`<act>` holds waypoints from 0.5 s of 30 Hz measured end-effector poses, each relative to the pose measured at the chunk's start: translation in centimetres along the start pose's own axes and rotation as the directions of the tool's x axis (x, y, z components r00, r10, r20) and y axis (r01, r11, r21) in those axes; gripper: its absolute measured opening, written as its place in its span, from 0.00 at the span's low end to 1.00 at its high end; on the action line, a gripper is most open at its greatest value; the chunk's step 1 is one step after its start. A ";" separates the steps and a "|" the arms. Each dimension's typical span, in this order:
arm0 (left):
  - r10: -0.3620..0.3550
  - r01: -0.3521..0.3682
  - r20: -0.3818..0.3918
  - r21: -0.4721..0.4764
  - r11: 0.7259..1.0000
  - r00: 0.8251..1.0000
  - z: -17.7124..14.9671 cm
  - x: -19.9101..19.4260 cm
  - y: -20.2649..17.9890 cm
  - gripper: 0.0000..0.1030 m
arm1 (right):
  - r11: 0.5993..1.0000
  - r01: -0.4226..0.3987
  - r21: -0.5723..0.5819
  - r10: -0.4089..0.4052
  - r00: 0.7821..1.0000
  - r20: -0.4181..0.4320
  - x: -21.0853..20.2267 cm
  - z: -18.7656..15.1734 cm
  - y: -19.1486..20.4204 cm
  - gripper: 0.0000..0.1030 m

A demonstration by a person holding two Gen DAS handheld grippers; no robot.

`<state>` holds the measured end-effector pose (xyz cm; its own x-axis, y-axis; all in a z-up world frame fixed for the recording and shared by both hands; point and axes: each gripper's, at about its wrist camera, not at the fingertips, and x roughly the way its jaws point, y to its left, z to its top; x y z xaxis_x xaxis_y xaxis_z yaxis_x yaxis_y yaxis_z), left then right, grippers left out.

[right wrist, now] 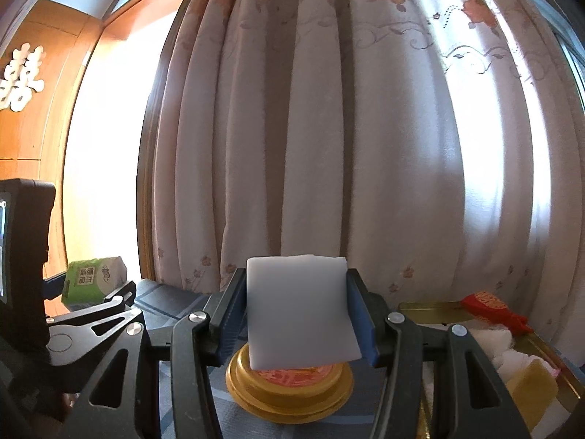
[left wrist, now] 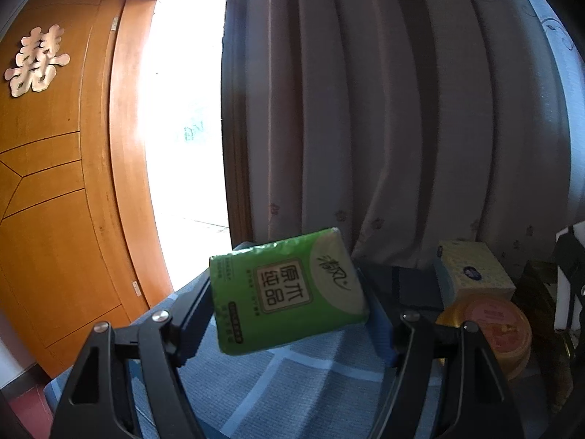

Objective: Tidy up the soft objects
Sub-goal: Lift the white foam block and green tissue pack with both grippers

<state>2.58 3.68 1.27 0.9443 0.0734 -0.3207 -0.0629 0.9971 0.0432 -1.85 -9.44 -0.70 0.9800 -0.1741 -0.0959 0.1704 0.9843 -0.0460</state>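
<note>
Pleated curtain point(right wrist: 329, 128) with a printed floral pattern hangs behind everything, matte fabric. Beside it is the glossy wooden door point(left wrist: 55, 183). Below you, the worktop point(left wrist: 292, 384) wears a blue woven cloth with pale grid lines. Your left gripper point(left wrist: 289, 307) is clamped on a green tissue pack point(left wrist: 289, 292): glossy plastic wrap, soft rectangular block, tilted, held clear above the cloth. Your right gripper point(right wrist: 298, 314) is clenched on a white foam-like block point(right wrist: 298, 307), smooth matte, square-ish, held above a round gold tin point(right wrist: 289, 391) with a red lid. Gold metal tray point(right wrist: 438, 309) at right holds soft white items. Small yellow patterned box point(left wrist: 471, 274) sits behind the tin.
</note>
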 end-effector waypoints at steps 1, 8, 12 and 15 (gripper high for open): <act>-0.003 0.003 -0.001 0.000 1.000 1.000 0.1 0.0 -0.1 0.72 | 1.000 0.003 0.004 -0.003 1.000 0.003 -0.1 0.0 -0.2 0.53; -0.032 0.032 -0.002 0.012 0.999 0.999 -0.3 -0.7 -1.5 0.72 | 0.998 0.042 0.035 -0.043 0.999 0.021 -1.5 0.0 -1.9 0.53; -0.049 0.049 0.003 0.023 0.999 0.999 -0.5 -1.2 -2.5 0.72 | 0.997 0.054 0.047 -0.055 0.998 0.026 -2.0 -0.1 -2.8 0.53; -0.062 0.062 0.004 0.028 0.998 0.998 -0.6 -1.7 -3.2 0.72 | 0.996 0.065 0.060 -0.067 0.997 0.024 -2.1 -0.2 -3.5 0.53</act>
<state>0.98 0.38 1.15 0.9476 0.0109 -0.3193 0.0051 0.9988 0.0493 -4.55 -12.56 -0.54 0.9687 -0.2385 -0.0685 0.2395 0.9709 0.0079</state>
